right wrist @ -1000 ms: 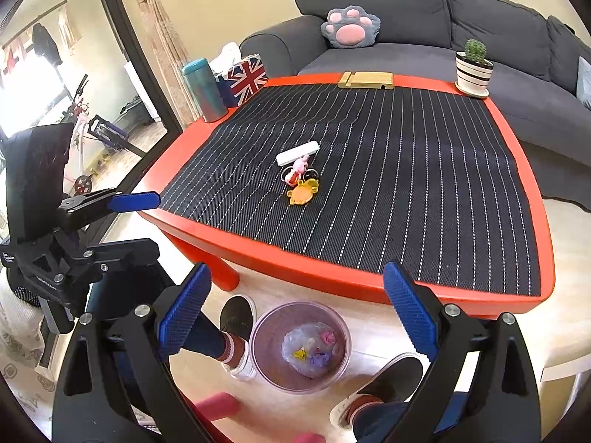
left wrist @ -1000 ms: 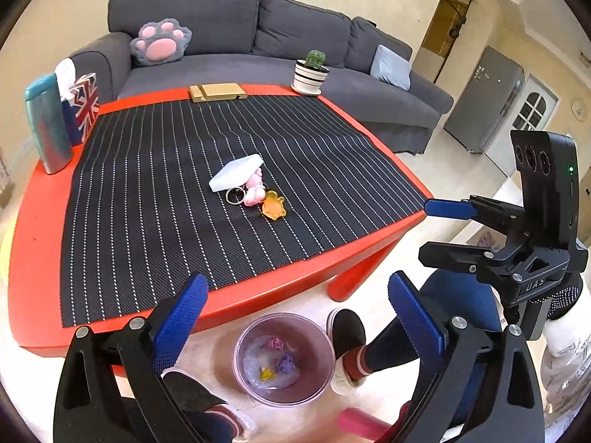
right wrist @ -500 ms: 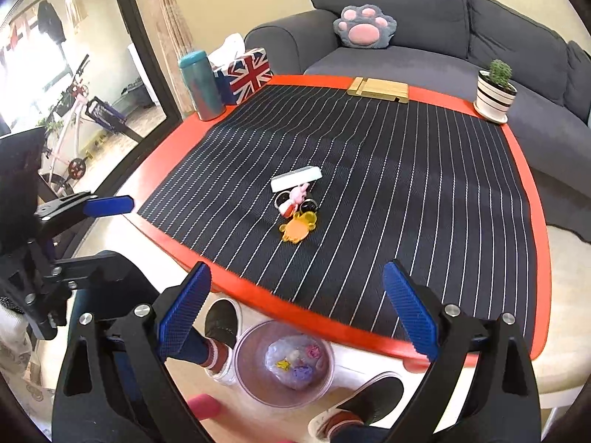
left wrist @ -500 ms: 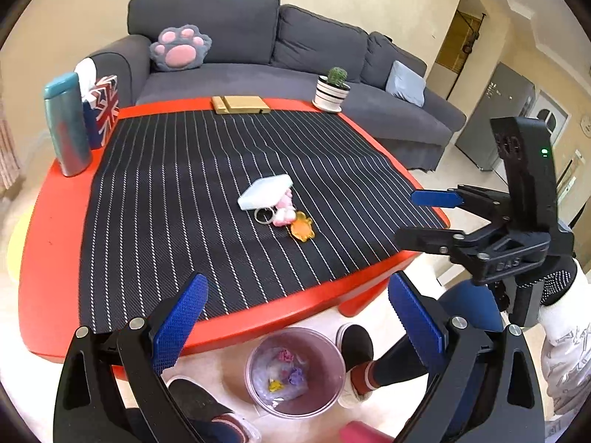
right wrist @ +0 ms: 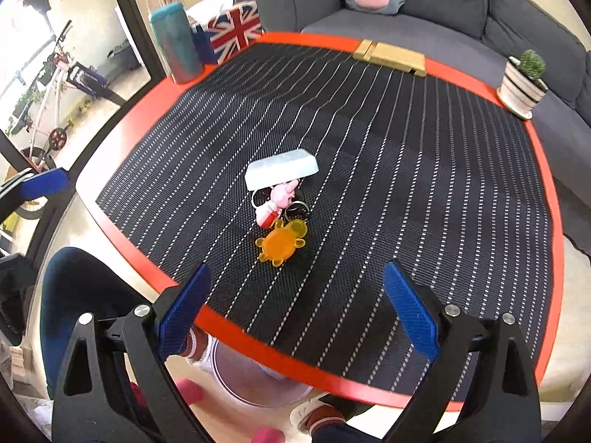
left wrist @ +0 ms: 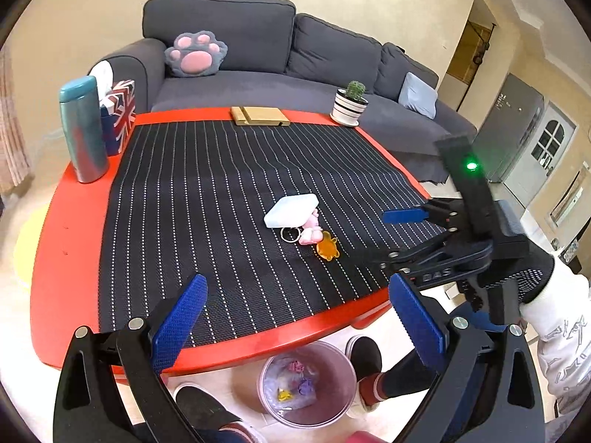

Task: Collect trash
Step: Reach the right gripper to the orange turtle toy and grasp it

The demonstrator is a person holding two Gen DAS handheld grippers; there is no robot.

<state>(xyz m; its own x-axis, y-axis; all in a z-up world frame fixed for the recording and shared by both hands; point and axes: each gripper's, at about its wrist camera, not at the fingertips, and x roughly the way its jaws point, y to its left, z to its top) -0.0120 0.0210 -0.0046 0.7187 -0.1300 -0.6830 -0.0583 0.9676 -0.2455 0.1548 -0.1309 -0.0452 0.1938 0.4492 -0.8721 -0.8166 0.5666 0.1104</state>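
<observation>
Right gripper (right wrist: 295, 306): jaws spread wide, nothing between them, hovering over the near edge of the red table (right wrist: 236, 347). Left gripper (left wrist: 299, 321): likewise wide apart and empty, held nearer the person, above the bin.

Landmark: the orange turtle-shaped piece (right wrist: 281, 242). It lies on the striped mat (right wrist: 406, 184), just beyond the right gripper. Touching it on the far side sits a pink figure keychain (right wrist: 277, 203) with metal rings; beyond that, a pale blue-white flat packet (right wrist: 282, 172) rests partly over the keychain. Well beyond the turtle, at the table's far edge: teal flask (right wrist: 176, 42), flag-printed box (right wrist: 232, 33), tan block (right wrist: 389, 56), potted cactus (right wrist: 522, 79).

Step in hand, as I judge it: approach the cluster for the first pick. The turtle piece lies flat and thin; better to come down steep, straddle it, and close low so the pads catch its edges without dragging the keychain.

View differences: the left wrist shows the trash bin (left wrist: 306, 384) on the floor, nearer than the turtle and under the table lip, already holding small scraps; the right wrist sees only its rim. The right wrist shows the cluster's overlap more closely.
</observation>
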